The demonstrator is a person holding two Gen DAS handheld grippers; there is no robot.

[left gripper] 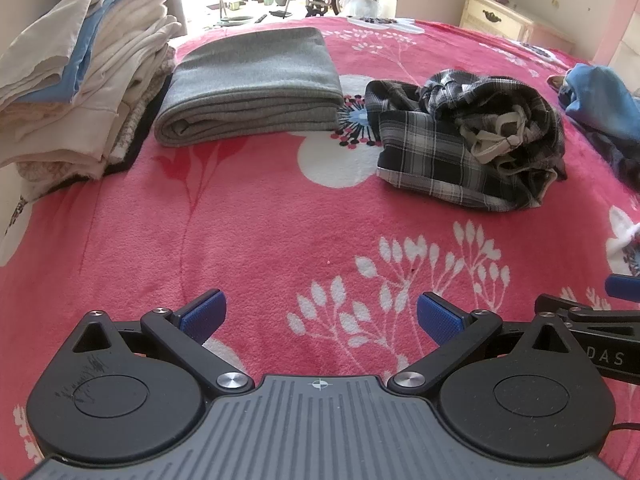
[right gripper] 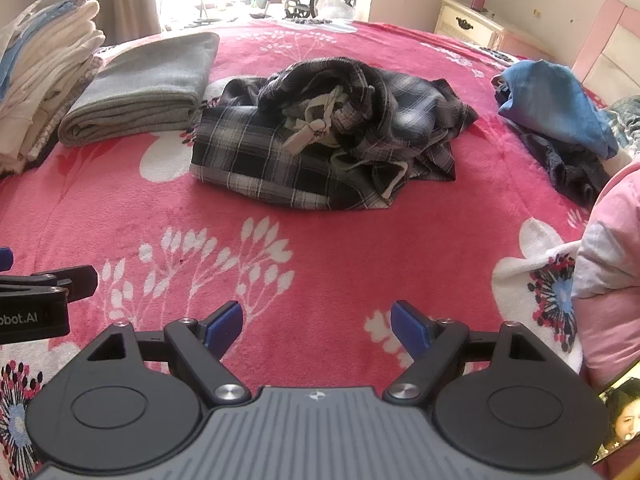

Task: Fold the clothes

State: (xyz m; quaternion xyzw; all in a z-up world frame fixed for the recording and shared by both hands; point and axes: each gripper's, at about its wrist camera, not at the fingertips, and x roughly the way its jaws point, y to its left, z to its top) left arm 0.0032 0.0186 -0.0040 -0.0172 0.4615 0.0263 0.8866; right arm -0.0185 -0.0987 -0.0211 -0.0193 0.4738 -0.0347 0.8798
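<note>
Garment in hand: we take the crumpled black-and-white plaid cloth garment (right gripper: 328, 136) as next to fold; it lies in a heap at the upper centre of the right wrist view, on the pink floral fleece bedspread (right gripper: 320, 248), well apart from both tools.
Done so far: one folded grey knit garment (right gripper: 144, 88) lies just left of the plaid heap, and further left one tall stack of folded cream and pale blue clothes (left gripper: 80, 68) fills the upper left.
Waiting: one rumpled blue denim-like garment (right gripper: 560, 100) at the upper right, over a darker cloth we cannot identify.
Left gripper (left gripper: 318, 316): fingers apart, nothing between them, low in its frame above bare bedspread.
Right gripper (right gripper: 316, 326): fingers apart, empty too.
Doing it well: we judge it best to reach for two separate edges of the plaid heap, one per tool, lift and spread it flat before any fold, minding the pale drawstring (right gripper: 308, 128) tangled on top.
Count: two grippers, one folded piece, one stack, two loose heaps.
</note>
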